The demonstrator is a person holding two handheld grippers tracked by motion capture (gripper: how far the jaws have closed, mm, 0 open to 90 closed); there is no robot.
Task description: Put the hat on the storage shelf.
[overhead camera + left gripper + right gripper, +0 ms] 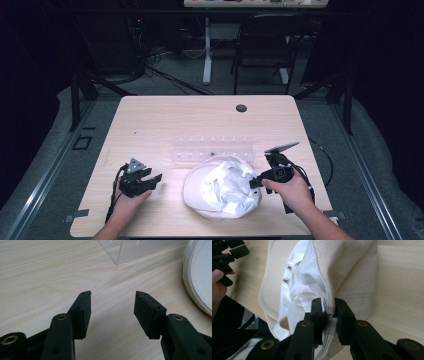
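A cream-white fabric hat [220,187] lies upside down on the wooden table [200,115], its white lining bunched up inside. My right gripper [254,182] reaches in from the hat's right side. In the right gripper view its jaws [329,303] are shut on the stitched edge of the hat [352,270], with the fabric pinched between the pads. My left gripper [152,180] rests low over the table to the left of the hat, apart from it. Its jaws [112,296] stand open with only bare wood between them, and the hat's brim [200,277] lies off to their right.
A clear plastic rack [212,149] lies just behind the hat, its corner [135,250] showing in the left gripper view. A round cable hole [241,108] sits near the table's far edge. A dark chair [265,45] and cables stand beyond the table.
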